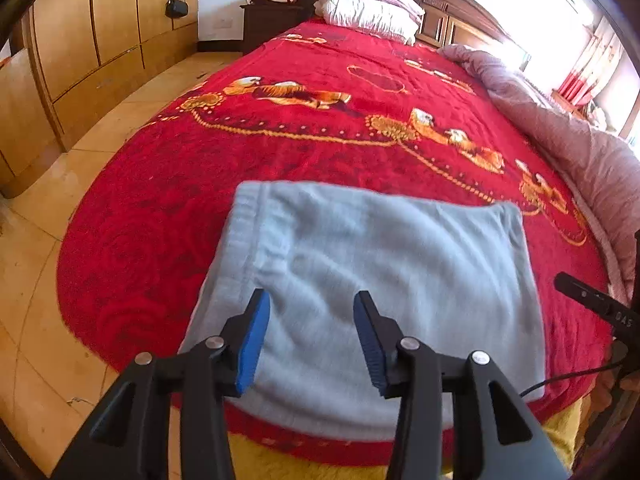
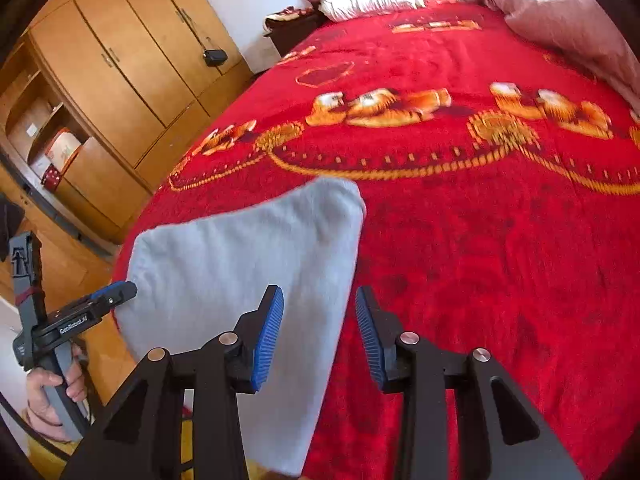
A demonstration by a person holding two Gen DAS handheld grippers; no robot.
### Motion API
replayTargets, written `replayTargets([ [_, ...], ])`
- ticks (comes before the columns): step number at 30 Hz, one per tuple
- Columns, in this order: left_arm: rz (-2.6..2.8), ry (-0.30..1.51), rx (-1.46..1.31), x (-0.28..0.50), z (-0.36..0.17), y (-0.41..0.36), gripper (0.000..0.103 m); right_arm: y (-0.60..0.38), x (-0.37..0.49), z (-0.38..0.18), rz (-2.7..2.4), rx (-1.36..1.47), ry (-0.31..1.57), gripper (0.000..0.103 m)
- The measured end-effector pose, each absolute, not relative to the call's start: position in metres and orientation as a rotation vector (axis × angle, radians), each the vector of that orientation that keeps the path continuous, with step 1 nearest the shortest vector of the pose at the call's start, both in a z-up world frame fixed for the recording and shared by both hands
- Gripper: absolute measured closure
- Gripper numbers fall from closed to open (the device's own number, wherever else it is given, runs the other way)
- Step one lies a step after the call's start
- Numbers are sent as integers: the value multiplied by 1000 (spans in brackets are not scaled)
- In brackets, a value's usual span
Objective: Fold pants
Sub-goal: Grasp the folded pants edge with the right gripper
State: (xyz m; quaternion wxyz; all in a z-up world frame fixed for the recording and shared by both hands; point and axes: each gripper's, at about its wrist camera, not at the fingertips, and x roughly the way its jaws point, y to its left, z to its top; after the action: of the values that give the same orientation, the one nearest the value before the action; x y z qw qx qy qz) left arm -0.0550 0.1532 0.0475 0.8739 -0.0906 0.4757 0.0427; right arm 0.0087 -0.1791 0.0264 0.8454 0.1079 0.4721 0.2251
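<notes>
The light grey pants lie folded into a flat rectangle on the red bed cover near the foot of the bed. They also show in the right wrist view. My left gripper is open and empty, held just above the near part of the pants. My right gripper is open and empty, above the right edge of the pants. The left gripper's tip shows at the pants' left edge in the right wrist view. Part of the right gripper shows at the right in the left wrist view.
The red patterned bed cover spans the bed. Pillows lie at the headboard and a pink quilt along the right side. A wooden wardrobe and tiled floor are on the left.
</notes>
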Motion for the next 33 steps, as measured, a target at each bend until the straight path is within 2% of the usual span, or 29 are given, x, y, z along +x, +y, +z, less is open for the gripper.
replayTargets([
  [13,150,1018,-13,-72,28,139,53,-172,-16,-13,492,287,1107,64],
  [21,63,1001,-122,-77,38,128,53,-168,-21,-19,507,296,1102,64],
  [26,65,1059,-124,-74,14,125,53,-168,-20,-24,511,318,1110,64],
  [33,62,1059,-160,-73,14,129,53,-177,-19,-28,528,381,1120,64],
])
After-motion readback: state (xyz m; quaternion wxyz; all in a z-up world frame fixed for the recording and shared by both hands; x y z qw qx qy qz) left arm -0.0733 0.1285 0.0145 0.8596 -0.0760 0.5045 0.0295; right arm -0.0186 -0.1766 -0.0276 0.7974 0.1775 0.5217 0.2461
